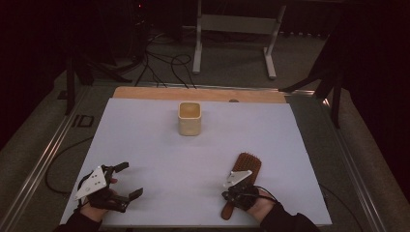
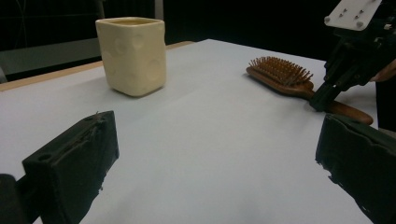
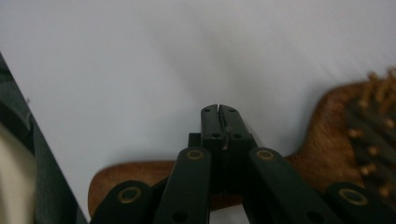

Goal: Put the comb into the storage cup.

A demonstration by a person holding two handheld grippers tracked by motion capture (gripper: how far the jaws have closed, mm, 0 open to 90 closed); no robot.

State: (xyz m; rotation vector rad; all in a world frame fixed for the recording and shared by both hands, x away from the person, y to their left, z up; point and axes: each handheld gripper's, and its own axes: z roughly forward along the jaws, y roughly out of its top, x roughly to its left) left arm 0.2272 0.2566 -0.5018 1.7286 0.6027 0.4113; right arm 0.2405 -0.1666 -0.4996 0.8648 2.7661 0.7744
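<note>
Under my right gripper [image 1: 235, 192] lies the wooden hairbrush [image 1: 244, 169], jaws clenched together over its handle and gripping nothing. Left gripper [image 1: 126, 180] released, well apart. Risk: the tips could nudge the handle and spin it (cup [image 1: 189, 118] sits far ahead). No readable writing.

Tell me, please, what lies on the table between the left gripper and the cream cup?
Nothing: in the high view, only bare white table separates the left gripper from the cream cup. The left gripper view shows the same bare stretch.
</note>
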